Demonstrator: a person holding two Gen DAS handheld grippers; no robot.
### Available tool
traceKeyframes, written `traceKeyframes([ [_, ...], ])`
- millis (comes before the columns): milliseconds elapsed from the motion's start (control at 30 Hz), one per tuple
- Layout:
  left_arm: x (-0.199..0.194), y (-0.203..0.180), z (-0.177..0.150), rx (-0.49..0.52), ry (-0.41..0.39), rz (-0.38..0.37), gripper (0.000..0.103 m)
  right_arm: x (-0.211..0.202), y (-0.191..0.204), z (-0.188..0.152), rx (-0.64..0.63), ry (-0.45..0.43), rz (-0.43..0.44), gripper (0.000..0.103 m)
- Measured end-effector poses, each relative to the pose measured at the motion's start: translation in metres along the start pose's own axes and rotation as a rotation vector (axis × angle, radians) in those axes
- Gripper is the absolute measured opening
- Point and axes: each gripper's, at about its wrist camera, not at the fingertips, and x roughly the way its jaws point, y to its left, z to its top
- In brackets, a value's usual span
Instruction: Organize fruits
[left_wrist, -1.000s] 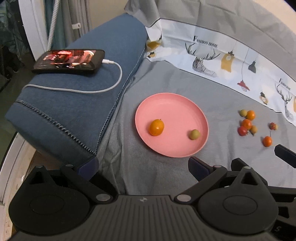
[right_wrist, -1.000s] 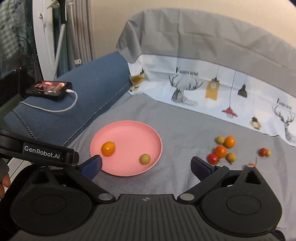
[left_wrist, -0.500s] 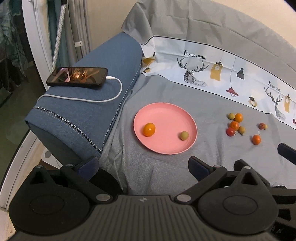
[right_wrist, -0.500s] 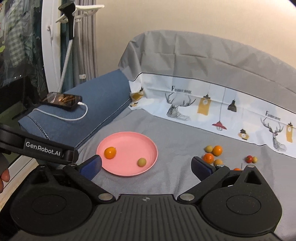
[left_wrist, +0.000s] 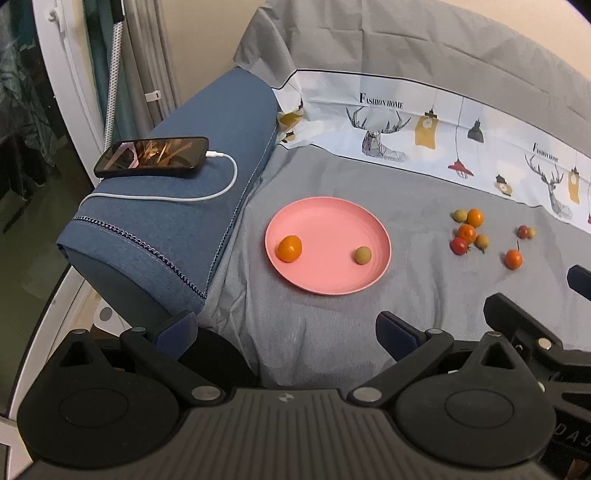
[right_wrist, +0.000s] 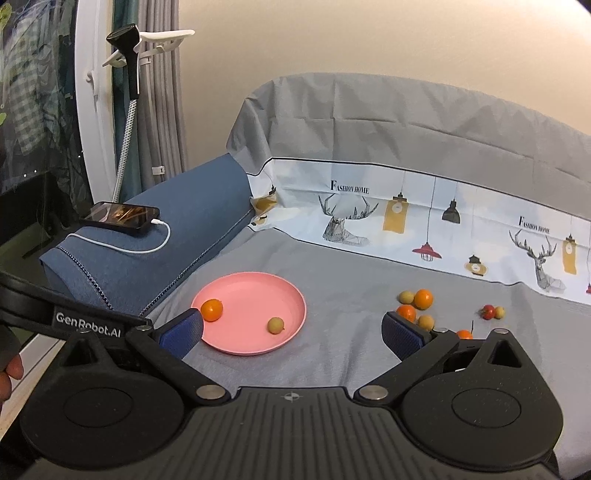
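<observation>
Both of your tools are spread wide and carry nothing: the left tool (left_wrist: 284, 328) and the right tool (right_wrist: 291, 328) hang at the near edge of the grey sheet-covered sofa seat (right_wrist: 351, 362), well apart from every fruit. Two fruits lie on the round pink plastic plate (right_wrist: 291, 299): a small orange fruit (right_wrist: 212, 309) near its left rim and a pale yellow-green fruit (right_wrist: 276, 325) toward the front. The loose cluster of small orange, red and yellow-green fruits (left_wrist: 467, 230) sits on the sheet to the plate's right, with another small pair (left_wrist: 526, 232) and a stemmed orange one (left_wrist: 513, 259) apart from it.

The risk is rolling, I think: these fruits are round and the sheet is soft, so a clumsy pinch could squirt one away or nudge its neighbours. Squeezing hard could bruse or burst the red ones.

In the right wrist view your right finger (right_wrist: 402, 334) hides part of the cluster. What kind of fruit each is, you cannot tell.
</observation>
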Motion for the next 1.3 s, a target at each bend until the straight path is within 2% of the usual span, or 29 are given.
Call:
traceKeyframes([
  [767, 0.029, -0.010, 0.010, 0.038, 0.053, 0.020, 0.103, 0.030, -0.014, -0.005, 0.049, 0.067, 0.009, 0.102],
  [1300, 0.062, -0.042, 0.032, 0.091, 0.101, 0.020, 0.103, 0.057, -0.050, -0.014, 0.143, 0.128, -0.025, 0.102],
])
